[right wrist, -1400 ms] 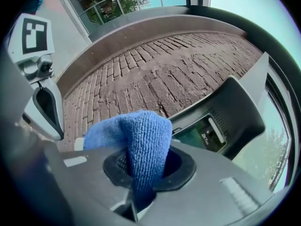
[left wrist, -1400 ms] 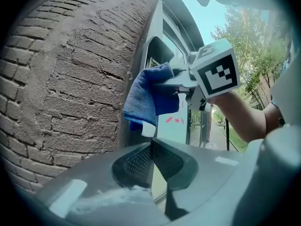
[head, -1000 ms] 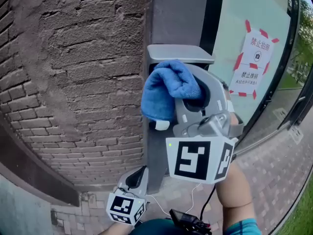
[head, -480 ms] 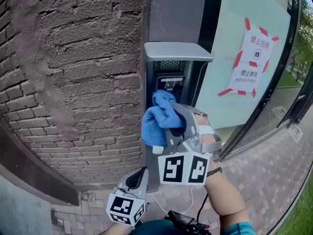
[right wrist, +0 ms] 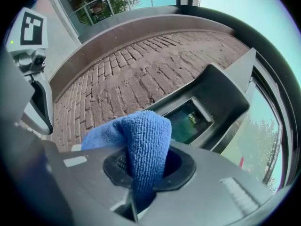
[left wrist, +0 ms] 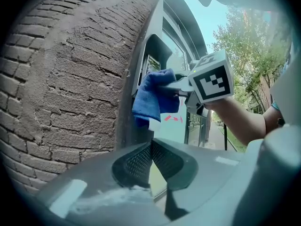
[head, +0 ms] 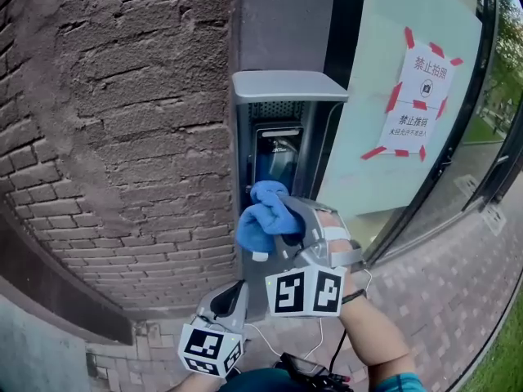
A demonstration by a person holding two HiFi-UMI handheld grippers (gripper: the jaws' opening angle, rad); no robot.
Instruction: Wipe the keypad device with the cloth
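Note:
The keypad device (head: 278, 149) is a dark screen panel under a grey hood, fixed to a grey post beside the brick wall; it also shows in the left gripper view (left wrist: 151, 66) and the right gripper view (right wrist: 190, 119). My right gripper (head: 274, 229) is shut on a blue cloth (head: 265, 215), just below the screen and against the device's lower part. The cloth (right wrist: 141, 142) bulges out between the jaws. My left gripper (head: 231, 294) hangs low beneath it, jaws together and holding nothing, and it looks up at the cloth (left wrist: 153, 98).
A rough brick wall (head: 122, 137) fills the left. A glass pane with a taped paper notice (head: 421, 100) stands to the right of the post. Brick paving (head: 458, 292) lies below at the right.
My right gripper has brought the cloth down from under the hood to below the screen, which is now uncovered. The left gripper has stayed put.

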